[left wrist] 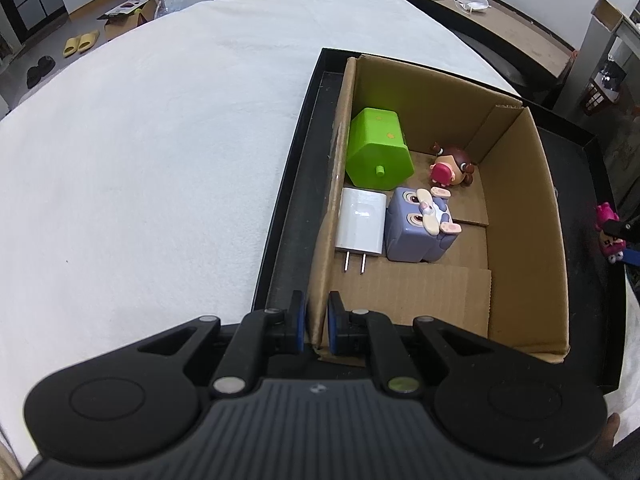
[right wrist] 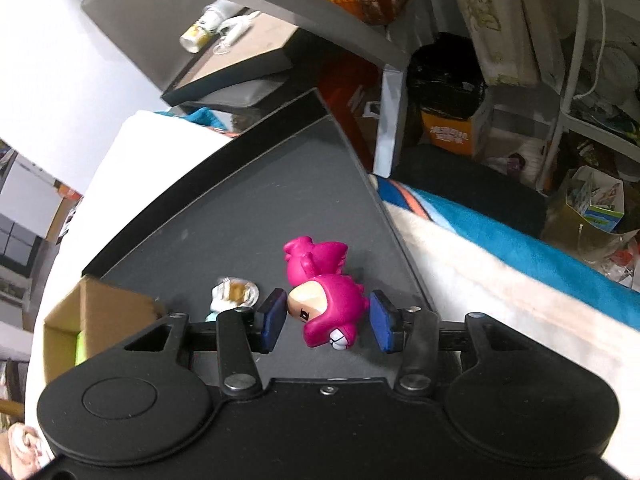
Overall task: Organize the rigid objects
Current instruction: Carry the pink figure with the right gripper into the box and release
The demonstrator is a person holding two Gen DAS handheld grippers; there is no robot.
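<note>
A cardboard box [left wrist: 524,216] stands in a black tray [left wrist: 288,208]. Inside lie a green toy [left wrist: 376,148], a white charger [left wrist: 360,220], a purple cube toy [left wrist: 420,224] and a small doll figure [left wrist: 450,166]. My left gripper [left wrist: 317,316] is shut on the box's near left wall. My right gripper [right wrist: 328,320] is open, its pads on either side of a pink dinosaur figure [right wrist: 324,292] lying on the tray [right wrist: 240,216]; the left pad is close to it, the right pad apart. A small pale toy [right wrist: 234,294] lies just left of it. The pink figure also shows in the left wrist view [left wrist: 608,236].
The tray sits on a white cloth-covered table [left wrist: 140,160]. A blue blanket [right wrist: 500,236] lies beside the tray's right edge. A dark low table [left wrist: 500,28] with a cup stands behind, and cluttered shelves and boxes [right wrist: 460,128] are to the right.
</note>
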